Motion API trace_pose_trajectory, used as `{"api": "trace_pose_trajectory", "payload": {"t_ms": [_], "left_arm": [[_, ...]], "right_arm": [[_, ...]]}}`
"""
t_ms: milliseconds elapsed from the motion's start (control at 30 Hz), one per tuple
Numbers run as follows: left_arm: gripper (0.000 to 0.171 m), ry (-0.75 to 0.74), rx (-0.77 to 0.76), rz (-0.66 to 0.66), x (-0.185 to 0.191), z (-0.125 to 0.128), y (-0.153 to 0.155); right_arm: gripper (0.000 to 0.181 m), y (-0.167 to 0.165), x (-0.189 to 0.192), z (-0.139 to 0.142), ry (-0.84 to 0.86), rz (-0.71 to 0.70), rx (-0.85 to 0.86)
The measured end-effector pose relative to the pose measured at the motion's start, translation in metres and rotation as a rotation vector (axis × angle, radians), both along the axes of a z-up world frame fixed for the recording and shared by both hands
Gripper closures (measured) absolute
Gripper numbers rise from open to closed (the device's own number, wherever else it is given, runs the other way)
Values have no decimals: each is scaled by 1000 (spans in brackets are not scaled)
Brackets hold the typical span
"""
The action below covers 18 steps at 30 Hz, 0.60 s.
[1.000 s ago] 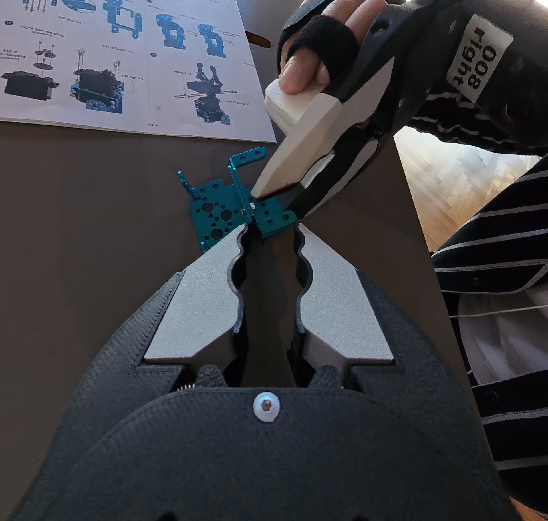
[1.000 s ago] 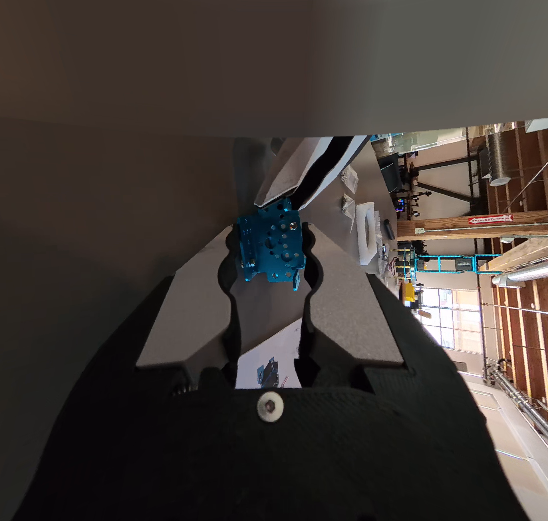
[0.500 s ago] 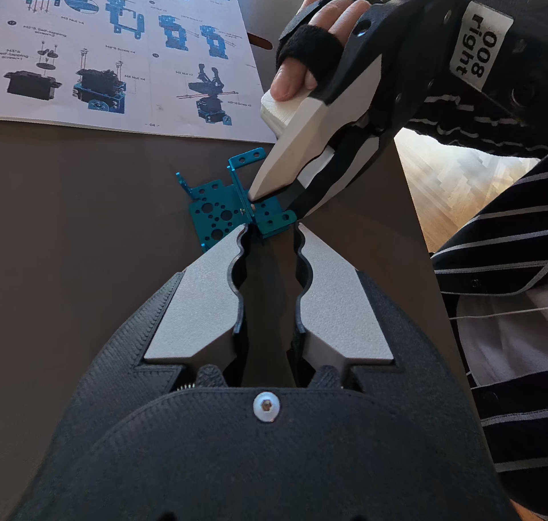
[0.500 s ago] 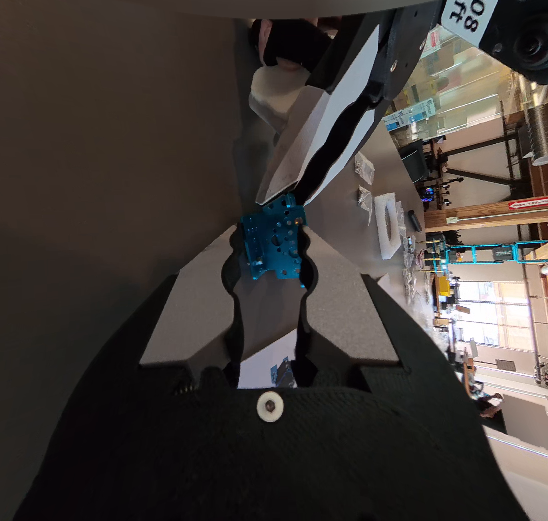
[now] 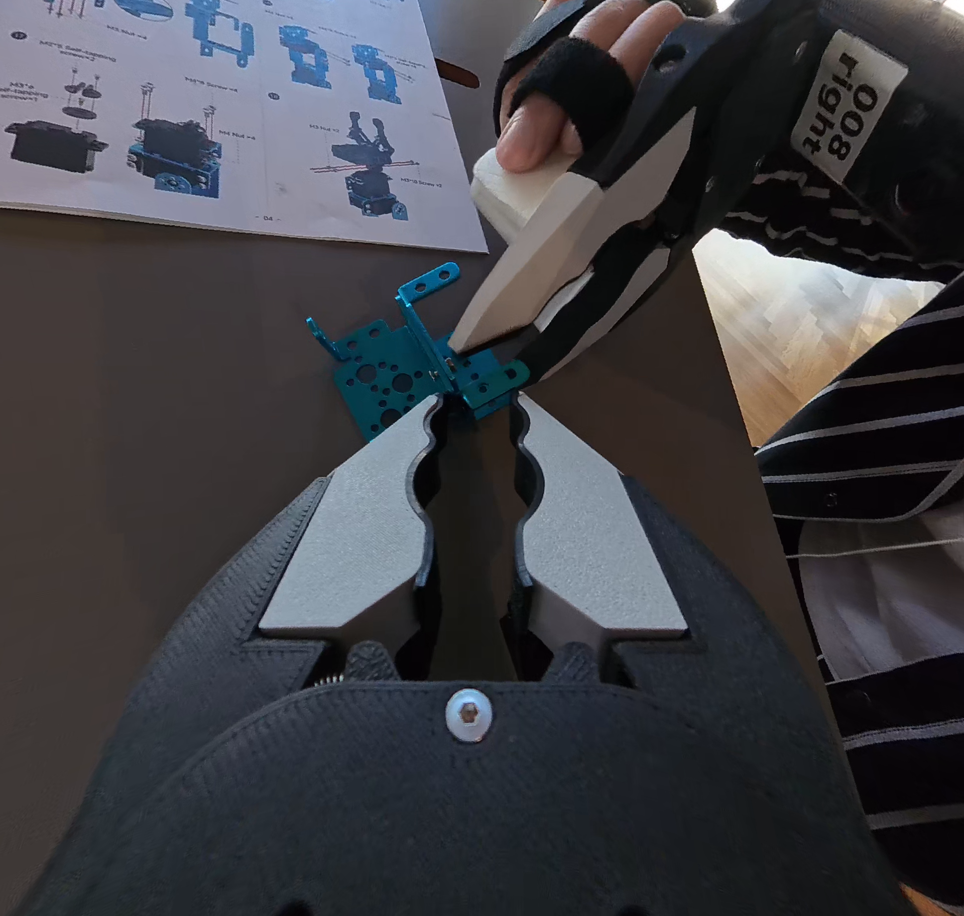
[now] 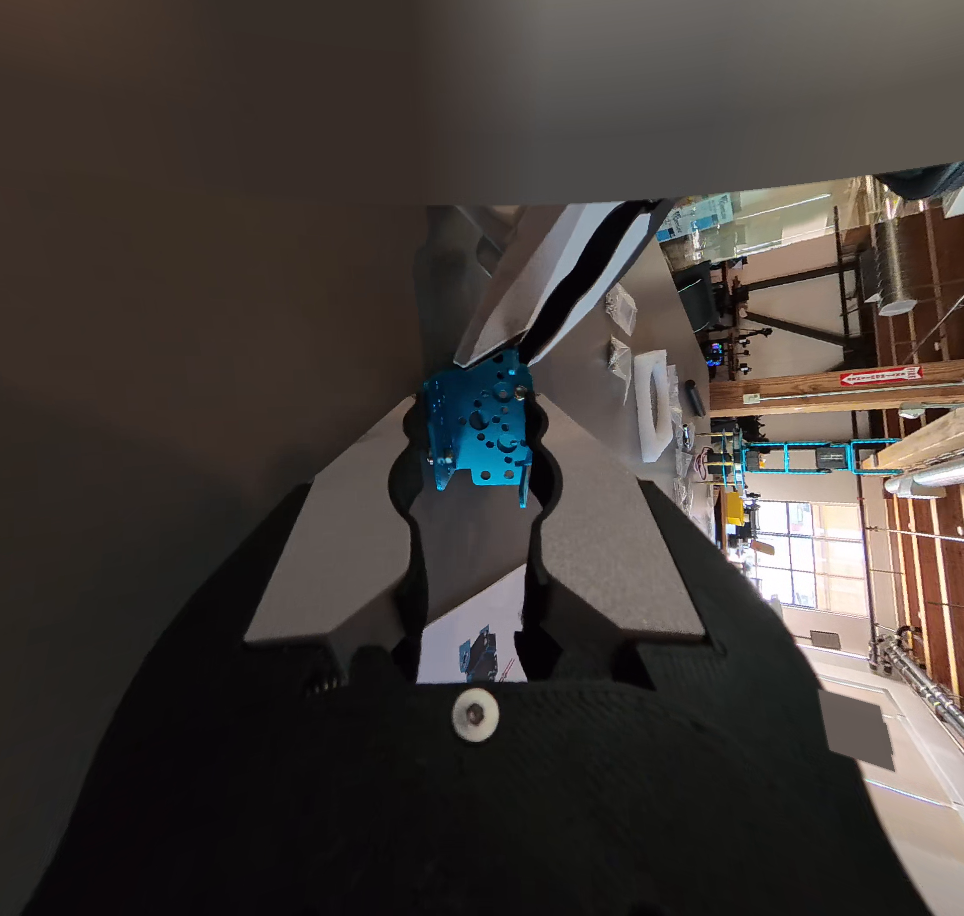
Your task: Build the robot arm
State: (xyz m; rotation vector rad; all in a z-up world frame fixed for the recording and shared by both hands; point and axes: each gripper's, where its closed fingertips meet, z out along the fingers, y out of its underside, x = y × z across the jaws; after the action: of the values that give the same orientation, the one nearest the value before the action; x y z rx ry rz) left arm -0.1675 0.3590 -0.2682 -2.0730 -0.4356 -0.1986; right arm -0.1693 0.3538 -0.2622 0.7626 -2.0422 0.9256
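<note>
A blue metal bracket (image 5: 396,369) with many holes and bent tabs sits low over the dark table (image 5: 156,421); I cannot tell if it touches the table. My left gripper (image 5: 474,403) has its grey fingertips closed on the bracket's near edge. My right gripper (image 5: 490,364) comes in from the upper right, held by a hand (image 5: 568,82) in a black strap. In the right wrist view the bracket (image 6: 480,432) spans the gap between the right gripper's (image 6: 477,405) fingers. The left gripper (image 6: 514,361) pinches its far edge there.
A printed assembly sheet (image 5: 235,108) lies on the table beyond the bracket. The table's right edge (image 5: 730,421) is close, with wooden floor below and a striped sleeve (image 5: 860,447) beside it. A white foam piece (image 6: 652,405) and small bags (image 6: 621,306) lie farther along the table. My left and right fingertips are right by each other.
The right gripper tilted back and forth about the bracket, which turned slightly between its fingers. The left gripper stayed in place on the bracket's edge.
</note>
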Motion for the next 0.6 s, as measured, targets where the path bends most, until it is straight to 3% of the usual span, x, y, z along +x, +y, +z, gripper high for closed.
{"api": "trace_pose_trajectory", "payload": {"t_ms": [400,500,600], "left_arm": [[148,3,-4,-2,0,0,0],[148,6,-3,-1,0,0,0],[149,3,-3,-1,0,0,0]], "right_arm": [[144,-1,-2,-3,-48,-16,1],[163,1,3,-11,-93,-5,41],[163,1,3,-11,-60,-1,47]]}}
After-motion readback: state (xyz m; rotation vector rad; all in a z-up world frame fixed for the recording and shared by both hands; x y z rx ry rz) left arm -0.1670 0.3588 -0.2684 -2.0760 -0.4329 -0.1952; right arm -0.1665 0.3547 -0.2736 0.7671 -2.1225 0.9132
